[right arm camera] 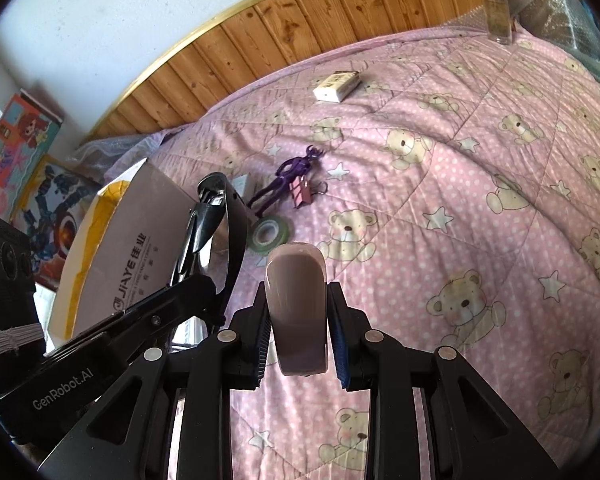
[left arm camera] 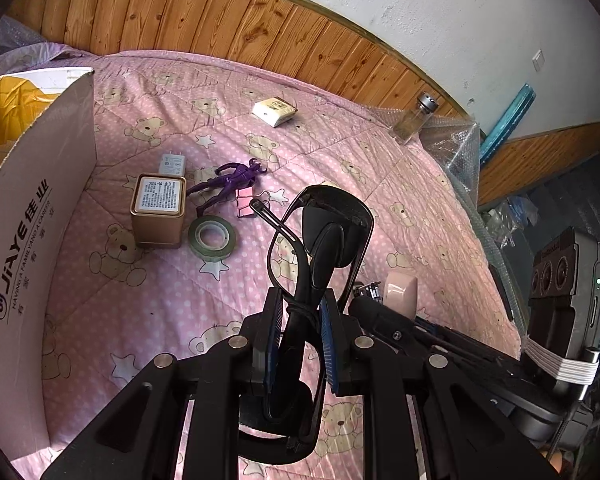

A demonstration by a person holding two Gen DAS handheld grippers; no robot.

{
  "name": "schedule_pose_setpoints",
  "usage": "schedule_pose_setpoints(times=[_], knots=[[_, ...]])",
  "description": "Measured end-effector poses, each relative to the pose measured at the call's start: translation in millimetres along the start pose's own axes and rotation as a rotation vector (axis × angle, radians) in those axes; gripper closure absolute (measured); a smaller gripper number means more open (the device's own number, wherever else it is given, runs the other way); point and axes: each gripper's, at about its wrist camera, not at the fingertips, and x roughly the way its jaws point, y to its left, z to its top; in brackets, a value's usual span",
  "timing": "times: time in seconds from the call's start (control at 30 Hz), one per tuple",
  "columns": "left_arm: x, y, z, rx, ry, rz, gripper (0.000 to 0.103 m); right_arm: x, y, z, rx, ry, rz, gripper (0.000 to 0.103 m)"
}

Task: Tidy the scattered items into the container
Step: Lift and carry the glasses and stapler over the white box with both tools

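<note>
Left gripper (left arm camera: 298, 344) clamps folded glasses (left arm camera: 320, 240); right gripper (right arm camera: 300, 344) clamps a pink case (right arm camera: 298, 304). Both hang above the bedspread (right arm camera: 460, 208); carry each over the box (left arm camera: 36, 240) wall before releasing.

The cardboard box (left arm camera: 28, 240) is showing "JiAYE" in big dark letters, with two Chinese signs beside it and a small line reading "HAVING A FAMILY AND A CAREER". The left gripper's black arm (right arm camera: 72, 384) is showing "GenRobot.AI".
</note>
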Motion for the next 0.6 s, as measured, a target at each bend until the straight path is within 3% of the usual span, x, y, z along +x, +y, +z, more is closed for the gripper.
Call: schedule_pose_setpoints(times=[0.6], knots=[[-59, 6, -9, -0.009, -0.102, -0.036, 0.083, -31, 49, -15, -0.085, -0.025, 0.038, 0.075]])
